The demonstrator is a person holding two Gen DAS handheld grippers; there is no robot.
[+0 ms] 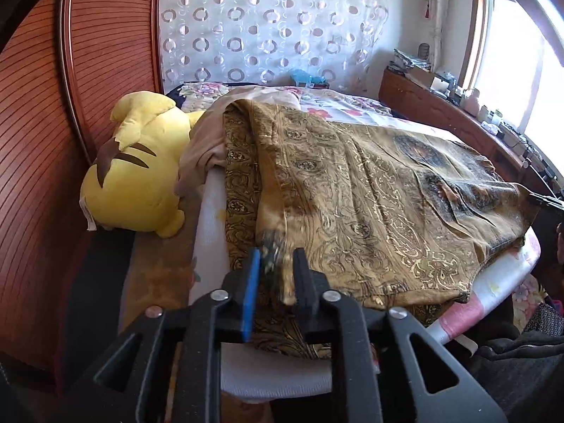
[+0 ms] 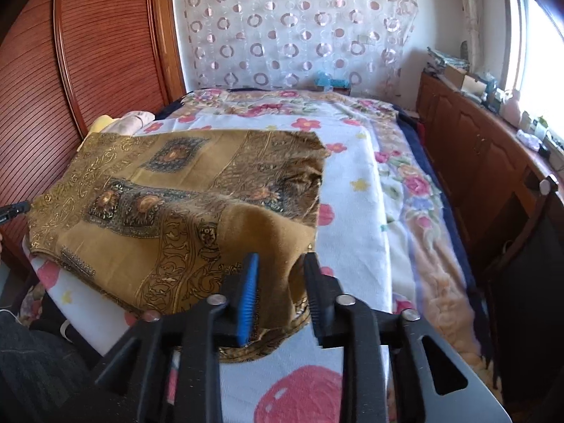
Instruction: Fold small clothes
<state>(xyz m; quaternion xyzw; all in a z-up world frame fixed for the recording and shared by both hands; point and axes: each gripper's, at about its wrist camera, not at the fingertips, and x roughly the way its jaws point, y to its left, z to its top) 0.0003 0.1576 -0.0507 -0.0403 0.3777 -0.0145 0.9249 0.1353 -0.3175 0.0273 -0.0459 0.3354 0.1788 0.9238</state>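
A brown and gold patterned garment (image 1: 370, 194) (image 2: 158, 190) lies spread and partly folded over on a white padded board (image 1: 493, 282) (image 2: 352, 194) with pink spots. My left gripper (image 1: 276, 252) sits at the garment's near left edge. Its jaws stand apart, with a blurred bunch of the cloth loose between them. My right gripper (image 2: 280, 257) is at the near right corner, jaws apart, and a brown flap of the garment hangs slack in the gap. A black tip of the other gripper shows at the edge of each view.
A yellow plush toy (image 1: 137, 176) and a beige garment (image 1: 204, 148) lie at the board's left end, against the red-brown wardrobe (image 1: 46, 123). The bed with a floral blanket (image 2: 405, 183) runs behind the board. A wooden cabinet (image 2: 476, 162) with clutter lines the window side.
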